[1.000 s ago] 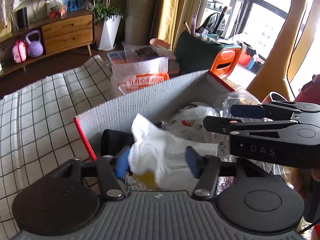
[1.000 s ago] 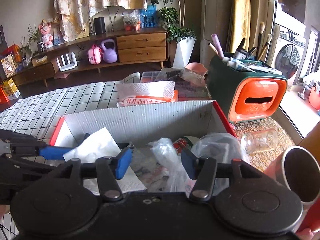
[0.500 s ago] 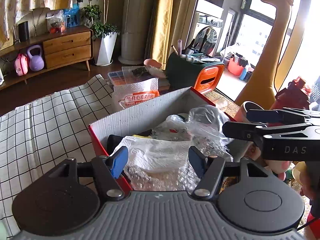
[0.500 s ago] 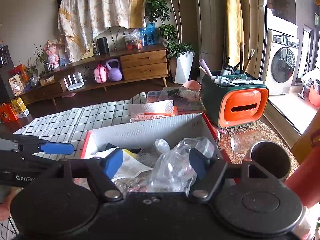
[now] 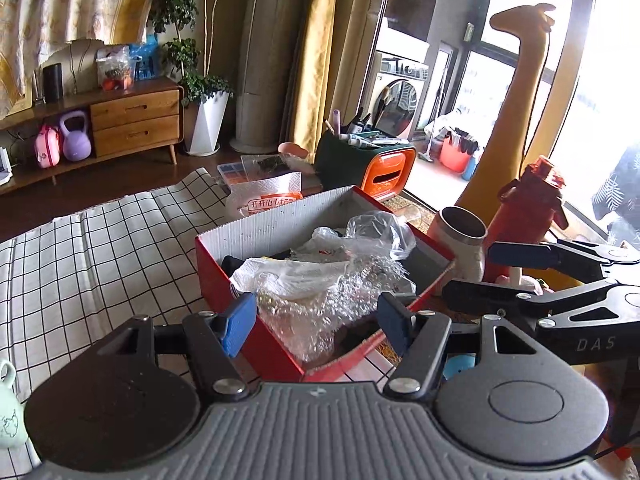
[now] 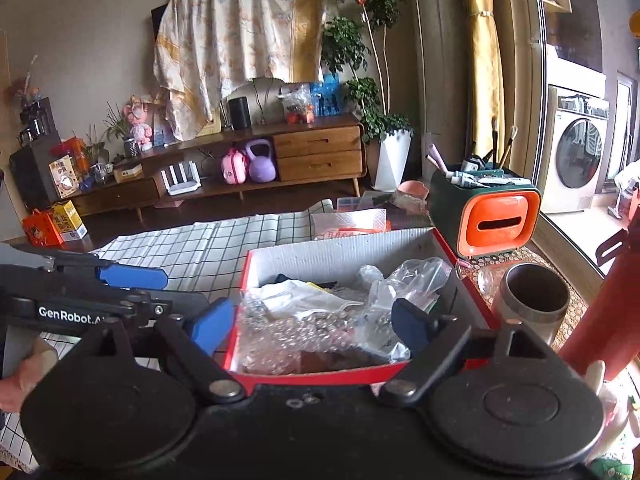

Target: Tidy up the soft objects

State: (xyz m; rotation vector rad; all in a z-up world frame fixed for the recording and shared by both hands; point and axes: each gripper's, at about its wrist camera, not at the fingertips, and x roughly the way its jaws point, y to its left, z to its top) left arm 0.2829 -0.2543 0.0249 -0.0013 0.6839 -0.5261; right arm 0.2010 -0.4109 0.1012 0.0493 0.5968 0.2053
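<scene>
- The red cardboard box [image 5: 244, 334] stands on the checked tablecloth [image 5: 100, 264] and serves as the landmark; its inner walls are white and corrugated.
- Soft objects lie inside the box: bubble wrap [image 5: 320, 312] fills the near end, a white paper towel [image 5: 288, 274] lies beyond it toward the left wall, and a clear plastic bag [image 5: 376, 232] sits at the far right end.
- The left gripper [image 5: 316, 322] hovers above the near end of the box; its blue fingers stand moderately apart with nothing clamped between them, and the pads touch none of the contents.
- The right gripper [image 6: 312, 326] hovers above the near edge of the box; its jaws are opening, wide apart, with no object gripped between them.
- A metal cup [image 6: 534, 300] stands just to the right of the box.
- A red bottle [image 5: 524, 216] stands to the right of the box, beyond the cup.
- A green and orange organizer [image 6: 488, 216] holding brushes stands beyond the far right corner of the box.
- A tissue pack [image 5: 268, 200] lies just behind the far wall of the box.
</scene>
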